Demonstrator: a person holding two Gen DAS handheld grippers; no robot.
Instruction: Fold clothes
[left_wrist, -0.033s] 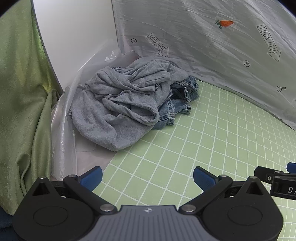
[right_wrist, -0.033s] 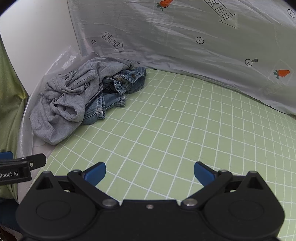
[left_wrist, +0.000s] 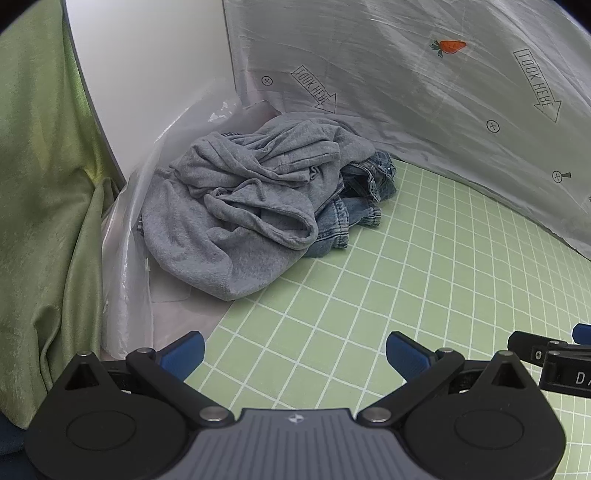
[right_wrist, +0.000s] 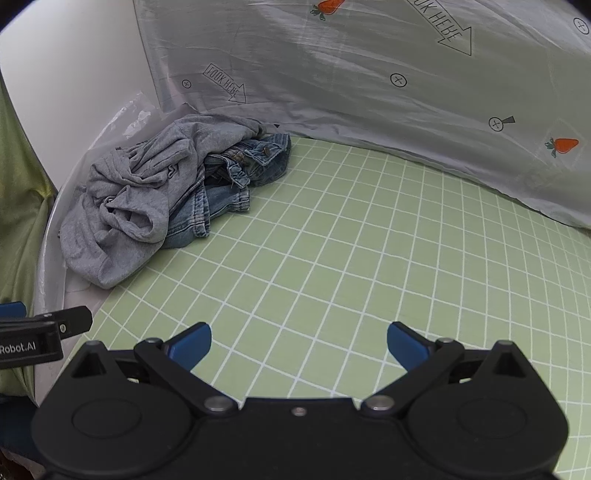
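Task status: not started. The crumpled grey knit sweatshirt lies heaped on the blue denim garment at the upper left of the frame, on the green grid-patterned desk. Neither is folded. The left hand-held gripper and right hand-held gripper are released, empty, well apart from the pile.
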